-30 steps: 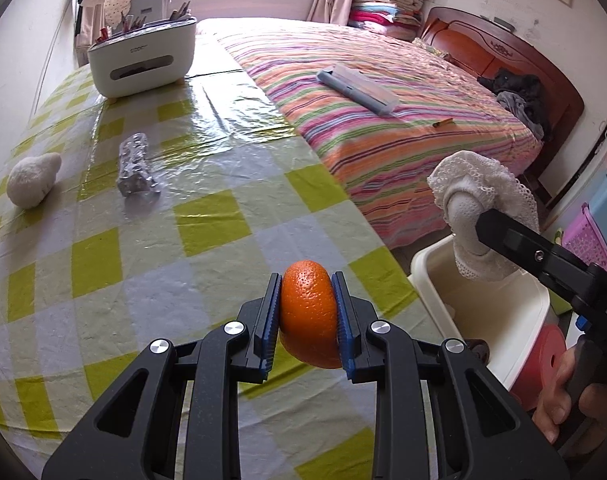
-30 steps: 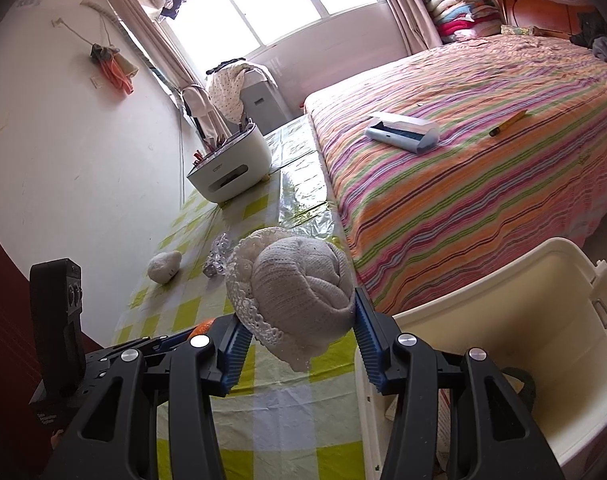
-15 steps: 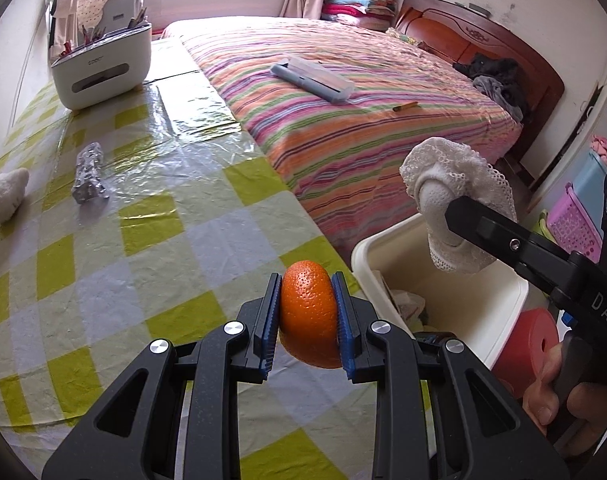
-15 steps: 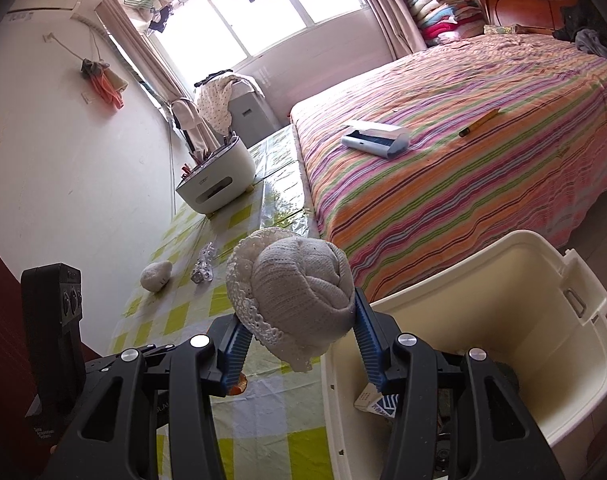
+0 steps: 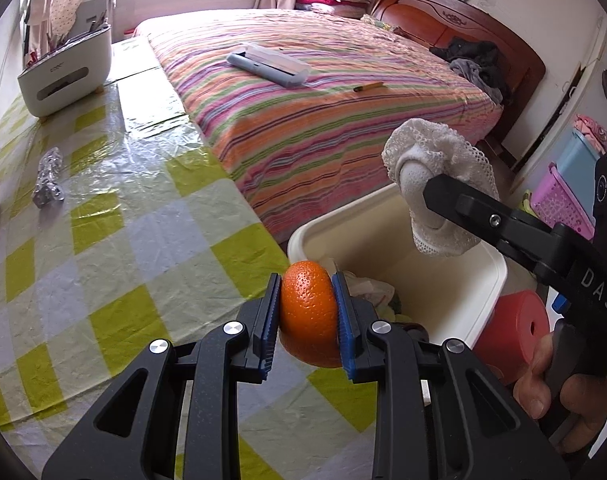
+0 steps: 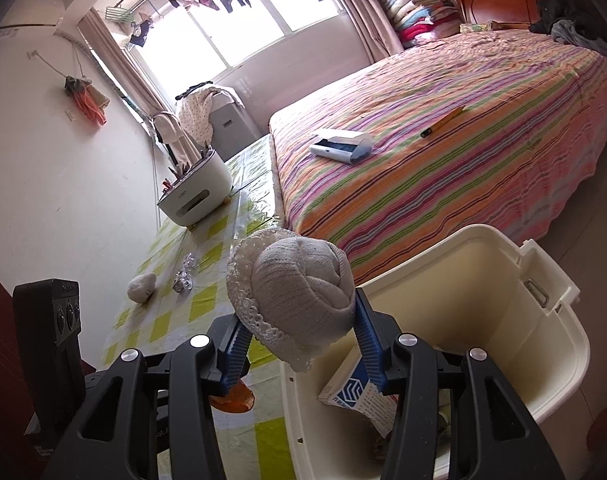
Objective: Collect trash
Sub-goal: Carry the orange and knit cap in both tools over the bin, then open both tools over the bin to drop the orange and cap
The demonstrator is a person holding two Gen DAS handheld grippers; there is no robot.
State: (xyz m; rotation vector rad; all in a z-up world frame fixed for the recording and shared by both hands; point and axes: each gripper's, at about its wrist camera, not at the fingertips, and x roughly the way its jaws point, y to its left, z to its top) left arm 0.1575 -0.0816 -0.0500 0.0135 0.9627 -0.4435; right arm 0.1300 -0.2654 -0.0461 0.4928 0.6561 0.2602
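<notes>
1. Counter (image 5: 115, 240), filling the left half of the left-wrist view: its edge lies just beside the bin; anything released short of that edge would likely land on the counter or on the floor between them.
2. Bin (image 5: 499, 276), cream, lower centre-right of the same view, already holding paper and a carton: the near rim is the hazard, since a drop over it could bounce outward.
3. Right tool (image 6: 299, 344), lower centre of the right-wrist view, clamped on the rolled lace sock (image 6: 295, 296): the bundle hangs over the bin's near corner; its loose lace hem could snag on a blue pad at release.
4. Left tool (image 5: 307, 320), lower centre, closed tight on the orange (image 5: 309, 316): the fruit sits at the bin's near rim, not clearly over the opening; being round, it would probably roll if let go early.
5. Foil scrap (image 5: 47, 184) and white lump (image 6: 141, 286), far on the counter: uncollected, easily overlooked.
</notes>
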